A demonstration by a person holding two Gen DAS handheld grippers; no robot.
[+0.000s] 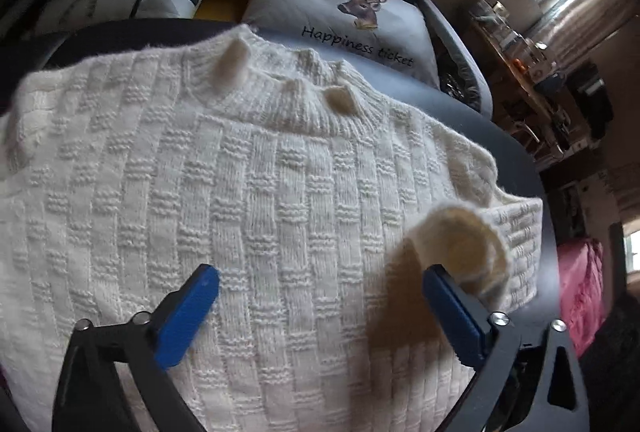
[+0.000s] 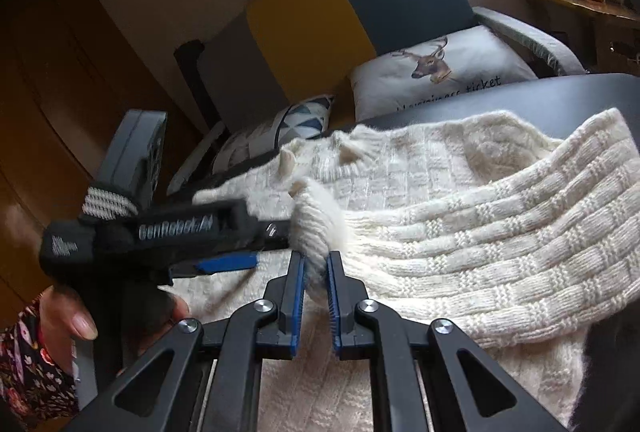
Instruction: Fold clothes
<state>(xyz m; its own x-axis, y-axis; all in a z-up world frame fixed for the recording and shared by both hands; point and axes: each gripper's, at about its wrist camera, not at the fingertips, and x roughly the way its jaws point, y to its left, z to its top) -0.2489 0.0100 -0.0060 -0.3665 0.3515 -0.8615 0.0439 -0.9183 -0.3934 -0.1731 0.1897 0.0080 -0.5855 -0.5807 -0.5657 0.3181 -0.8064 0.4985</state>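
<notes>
Blue pads of the right claw [image 2: 316, 272] sit nearest, pinched narrow on the ribbed cuff [image 2: 316, 232] of a cream knit sweater [image 2: 460, 232]; that sleeve [image 2: 500, 200] runs from the far right across the body to the cuff.

Left claw [image 1: 320, 296] hovers over the sweater's middle, spread wide, nothing between its pads. A curled cuff end [image 1: 460, 244] lies just beside its right pad. In the right wrist view a hand [image 2: 76, 316] grips that tool's handle at near left.

Sweater lies spread on the dark tabletop [image 2: 520, 96], collar [image 1: 288, 100] toward the far edge.

Progress, as judged: early. One sleeve is being laid inward; body not yet folded, hem out of view. Left to do: release the cuff, deal with the other sleeve, fold the body.
</notes>
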